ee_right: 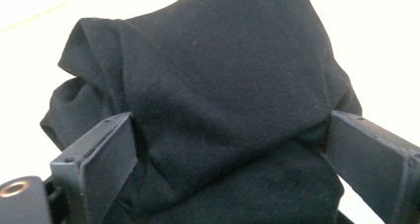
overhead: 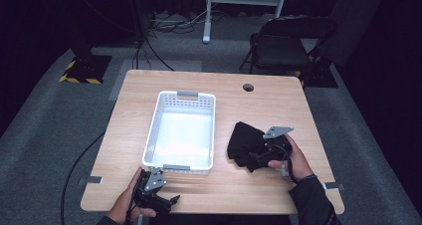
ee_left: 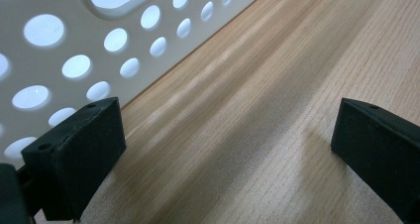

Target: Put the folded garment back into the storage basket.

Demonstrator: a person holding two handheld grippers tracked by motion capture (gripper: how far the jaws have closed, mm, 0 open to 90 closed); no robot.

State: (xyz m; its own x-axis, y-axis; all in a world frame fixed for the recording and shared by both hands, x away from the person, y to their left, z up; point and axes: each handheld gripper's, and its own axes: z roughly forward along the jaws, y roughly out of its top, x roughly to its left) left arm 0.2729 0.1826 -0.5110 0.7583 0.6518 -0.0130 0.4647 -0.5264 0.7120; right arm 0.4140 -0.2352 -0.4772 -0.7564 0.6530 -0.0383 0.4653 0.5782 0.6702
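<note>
Right hand-held gripper (overhead: 260,156) at the right side of the wooden desk (overhead: 259,105), pressed into a crumpled black garment (overhead: 245,141). Jaws spread wide in the right gripper view, one on each flank of a raised fold of the black garment (ee_right: 218,85), both touching the cloth; not closed on it. Garment lying bunched on the desk, just beside the right wall of the white perforated basket (overhead: 155,135), apart from it.

Left hand-held gripper (overhead: 171,201) low at the near left edge of the desk, gripped in the left hand (overhead: 130,197), just in front of the basket's near wall. Jaws wide apart in the left gripper view, bare desk (ee_left: 257,115) between them, nothing held. Left jaw close against the basket wall (ee_left: 64,50) with its round holes; contact not determinable.

Basket upright at desk centre, grey handles at both short ends. Black folding chair (overhead: 288,41) beyond the far edge of the desk.
</note>
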